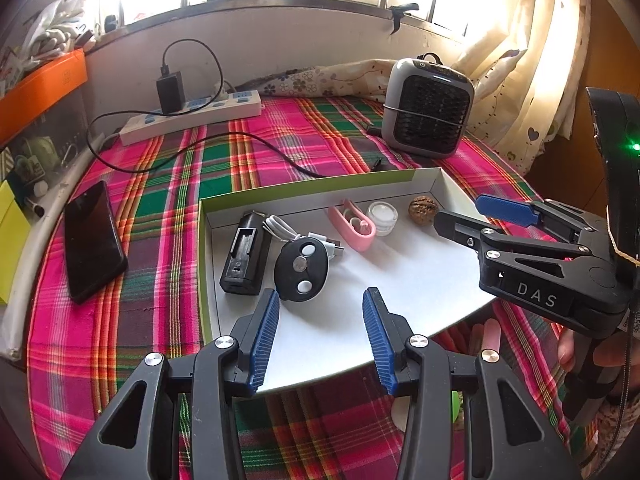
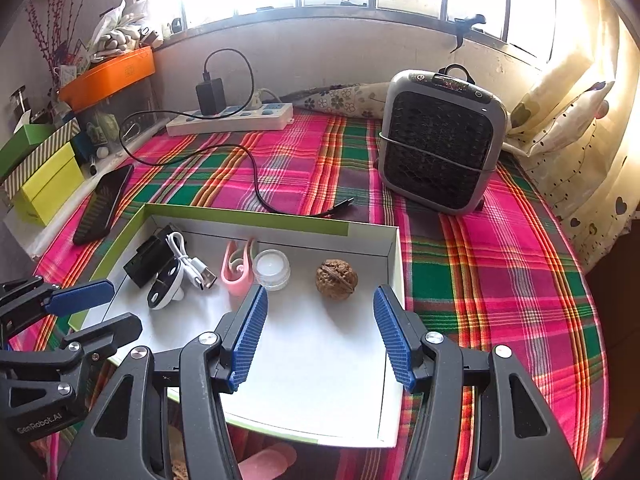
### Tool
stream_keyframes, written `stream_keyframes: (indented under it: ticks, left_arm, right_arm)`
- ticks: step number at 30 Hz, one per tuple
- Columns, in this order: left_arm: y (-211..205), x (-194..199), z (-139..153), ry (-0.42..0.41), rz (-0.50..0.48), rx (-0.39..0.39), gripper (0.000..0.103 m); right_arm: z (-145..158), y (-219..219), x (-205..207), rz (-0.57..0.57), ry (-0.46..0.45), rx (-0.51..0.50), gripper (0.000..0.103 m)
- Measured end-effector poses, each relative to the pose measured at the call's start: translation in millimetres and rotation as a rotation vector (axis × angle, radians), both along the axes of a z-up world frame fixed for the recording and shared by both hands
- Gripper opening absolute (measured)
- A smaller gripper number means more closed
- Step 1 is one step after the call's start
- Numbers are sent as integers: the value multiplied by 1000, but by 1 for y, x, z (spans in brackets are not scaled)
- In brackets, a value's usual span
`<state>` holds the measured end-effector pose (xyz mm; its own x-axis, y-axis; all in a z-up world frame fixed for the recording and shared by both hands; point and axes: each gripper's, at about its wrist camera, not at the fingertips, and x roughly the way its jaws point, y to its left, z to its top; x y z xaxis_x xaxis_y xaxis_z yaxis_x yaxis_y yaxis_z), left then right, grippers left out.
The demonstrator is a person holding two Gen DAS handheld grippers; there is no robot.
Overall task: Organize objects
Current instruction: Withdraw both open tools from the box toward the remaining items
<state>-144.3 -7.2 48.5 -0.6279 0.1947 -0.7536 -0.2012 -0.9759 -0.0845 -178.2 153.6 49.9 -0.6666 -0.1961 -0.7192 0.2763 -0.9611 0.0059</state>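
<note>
Nearest the lens, the left gripper point(image 1: 322, 336) hovers with its blue-padded fingers spread apart and nothing between them, over the near edge of the shallow white cardboard tray with green rim point(image 1: 320, 186). Inside the tray, along its far edge from left to right, lie a black rectangular battery charger point(image 1: 244, 258), a black oval key fob with silver buttons point(image 1: 301, 269), a coiled white USB cable point(image 1: 286, 230), a pink silicone clip-shaped case point(image 1: 353, 230), a small clear round jar point(image 1: 383, 216) and a brown wrinkled walnut point(image 1: 423, 210) near the far right corner. The right gripper point(image 2: 320, 332) is likewise spread wide and empty, above the tray's near right part, the walnut just ahead of it.

Only the left wrist view shows the whole black smartphone point(image 1: 93, 240) on the pink-and-green plaid cloth point(image 1: 160, 320) left of the tray. The right wrist view alone shows the yellow-green boxes point(image 2: 48, 184) at the cloth's left edge. Both show the grey portable fan heater point(image 2: 440, 142) toward the far right corner.
</note>
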Motion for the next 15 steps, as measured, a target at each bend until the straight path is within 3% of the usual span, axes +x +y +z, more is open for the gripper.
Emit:
stream_keyframes:
  ticks: [15]
  left_arm:
    - [-1,35,7,25,-7,17,42]
  right_arm:
    - [5,7,42,-2,15,-27,56]
